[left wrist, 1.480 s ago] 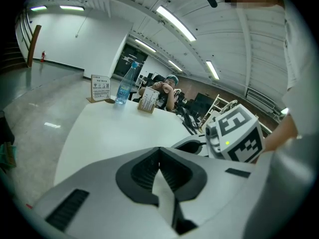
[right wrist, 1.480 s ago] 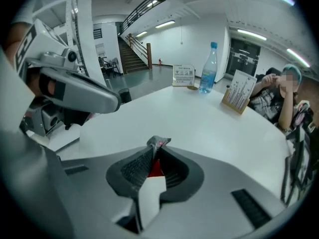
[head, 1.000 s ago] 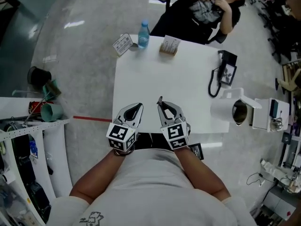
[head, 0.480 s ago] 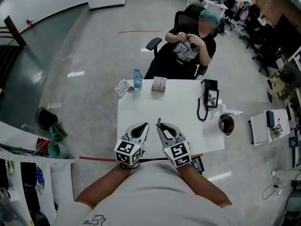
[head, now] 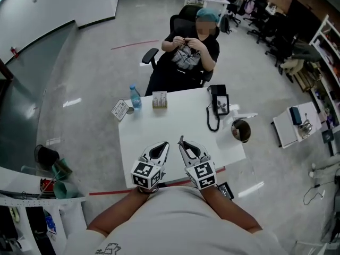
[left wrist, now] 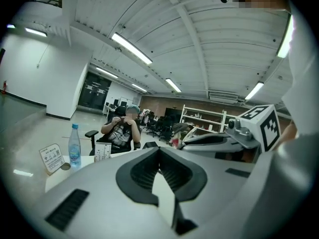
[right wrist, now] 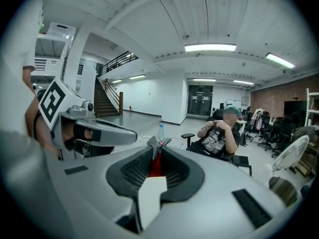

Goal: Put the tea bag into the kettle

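While my right hand-held gripper (right wrist: 155,152) hovers at the near edge of the counter (head: 175,122), it carries the tea bag (right wrist: 156,164) towards no target yet.
Its pads pinch the bag upright, top poking out, which I judge suits a clean drop. My left hand-held gripper (left wrist: 159,156) is pressed together on nothing, just beside the right. The kettle (head: 240,130) stands open-mouthed at the counter's right edge, well apart from the bag, so a reach rightwards is needed.

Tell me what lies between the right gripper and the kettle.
In the head view, only bare table lies between the right gripper, shut on the tea bag, and the kettle; a black cord loops just beyond that stretch.
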`<state>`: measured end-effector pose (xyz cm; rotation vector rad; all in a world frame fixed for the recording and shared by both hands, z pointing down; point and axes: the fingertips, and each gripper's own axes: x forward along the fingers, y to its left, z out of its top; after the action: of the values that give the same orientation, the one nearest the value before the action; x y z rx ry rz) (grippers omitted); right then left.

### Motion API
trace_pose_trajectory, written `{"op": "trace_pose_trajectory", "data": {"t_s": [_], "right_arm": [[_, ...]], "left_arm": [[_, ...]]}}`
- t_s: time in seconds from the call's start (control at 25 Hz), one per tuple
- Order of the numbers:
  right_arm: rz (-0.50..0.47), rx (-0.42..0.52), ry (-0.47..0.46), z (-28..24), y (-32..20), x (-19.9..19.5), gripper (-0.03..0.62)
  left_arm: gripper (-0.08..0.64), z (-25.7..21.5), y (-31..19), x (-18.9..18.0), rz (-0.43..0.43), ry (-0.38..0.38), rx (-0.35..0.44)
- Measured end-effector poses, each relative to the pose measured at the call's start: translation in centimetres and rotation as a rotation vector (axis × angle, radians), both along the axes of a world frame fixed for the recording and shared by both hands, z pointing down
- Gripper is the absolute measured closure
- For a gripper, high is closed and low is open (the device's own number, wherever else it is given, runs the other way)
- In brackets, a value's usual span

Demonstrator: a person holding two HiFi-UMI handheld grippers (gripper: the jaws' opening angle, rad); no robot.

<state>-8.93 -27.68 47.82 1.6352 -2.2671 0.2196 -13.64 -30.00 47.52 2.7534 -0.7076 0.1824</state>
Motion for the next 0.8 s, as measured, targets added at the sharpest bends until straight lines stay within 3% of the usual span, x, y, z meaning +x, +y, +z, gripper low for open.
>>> {"op": "trace_pose_trajectory", "data": {"t_s": [0.44,0.8], "right_arm": [[0.187,0.035,-0.01,-0.3,7.8,10.3,0.535],[0.315,0.043,-0.026,-0.2,17.4,19.5,0.535]], "left_arm": [[0.551,-0.4,6.9,11.4,0.188,0.003,0.01],[0.551,-0.2,15.2,20.1,0.265,-0.004,-0.002]]}}
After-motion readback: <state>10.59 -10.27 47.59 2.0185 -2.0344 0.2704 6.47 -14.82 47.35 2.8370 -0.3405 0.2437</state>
